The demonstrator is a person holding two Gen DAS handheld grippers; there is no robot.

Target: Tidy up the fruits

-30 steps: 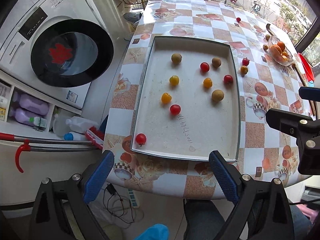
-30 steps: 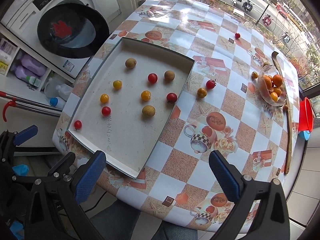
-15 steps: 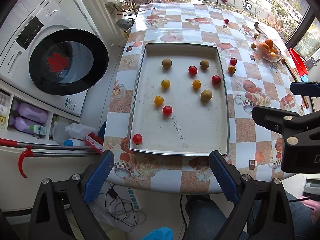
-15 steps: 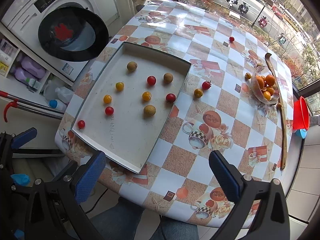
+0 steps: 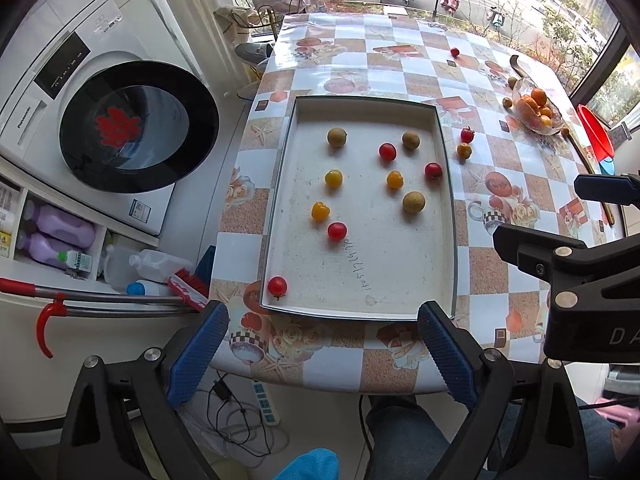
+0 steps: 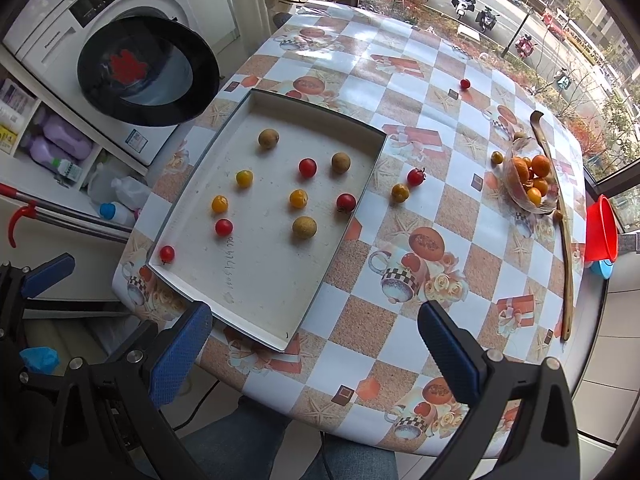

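With both the left gripper point(image 5: 320, 344) and right gripper point(image 6: 316, 344) held spread and empty above the near table point(image 6: 360, 320) edge, the small fruits point(image 6: 304, 227) scattered in the tray point(image 6: 264, 332) look light, round, roll-prone and soft-skinned, best pinched gently across their middles.

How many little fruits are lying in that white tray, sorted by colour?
Red: 4, e.g.
Yellow-orange: 3, e.g.
Brownish-green: 3, e.g.
Total in the white tray: 10
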